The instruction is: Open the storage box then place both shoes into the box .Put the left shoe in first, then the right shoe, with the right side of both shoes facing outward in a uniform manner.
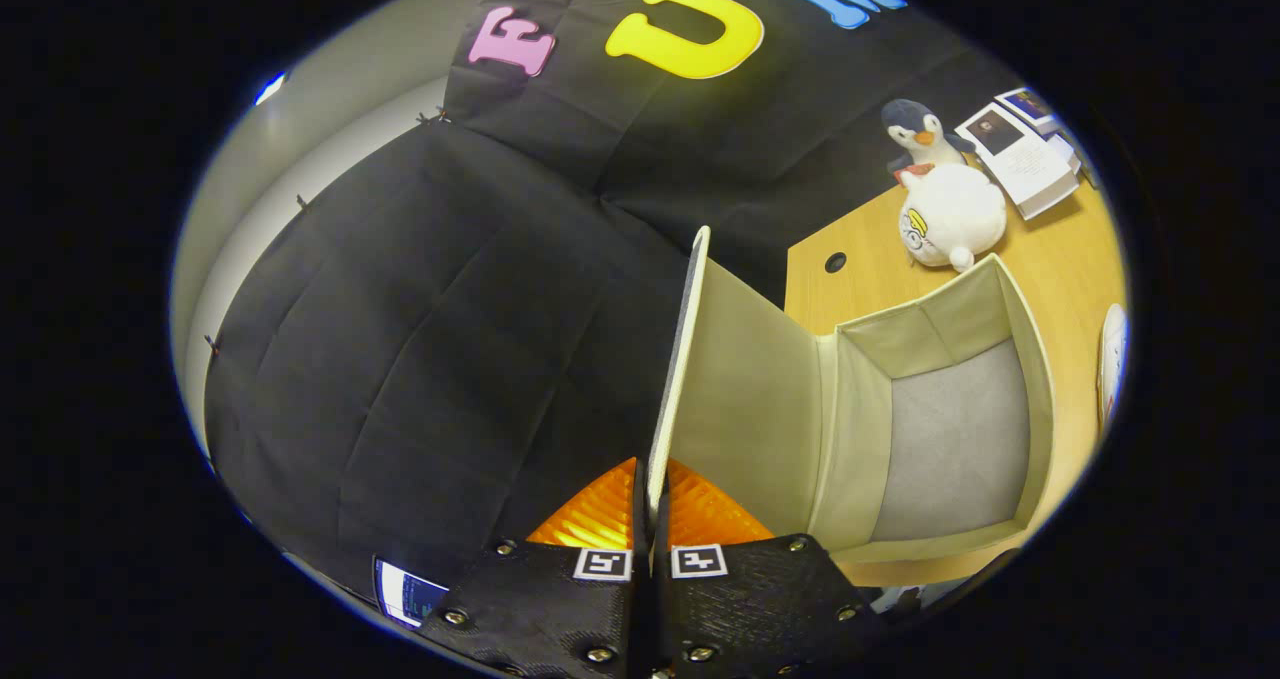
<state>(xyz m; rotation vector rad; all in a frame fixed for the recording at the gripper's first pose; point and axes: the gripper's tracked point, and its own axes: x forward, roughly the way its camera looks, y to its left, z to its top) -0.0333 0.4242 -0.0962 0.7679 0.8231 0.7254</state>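
One step looks done so far: the storage box [940,429] is open, its lid [690,359] swung up and pinched edge-on between the orange fingers [600,509] of the gripper [650,514], which are pressed tight on it. The box sits just ahead and right of the fingers, nothing inside. Both shoes still need to go in; that white thing [1112,359] beyond the box might be one, hard to tell. The gripper's tilted, rolled sideways.

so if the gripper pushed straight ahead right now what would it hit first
The gripper is already shut on the box lid, held edge-on between its fingers. Straight beyond looks like only the black cloth wall, though depth is unclear.
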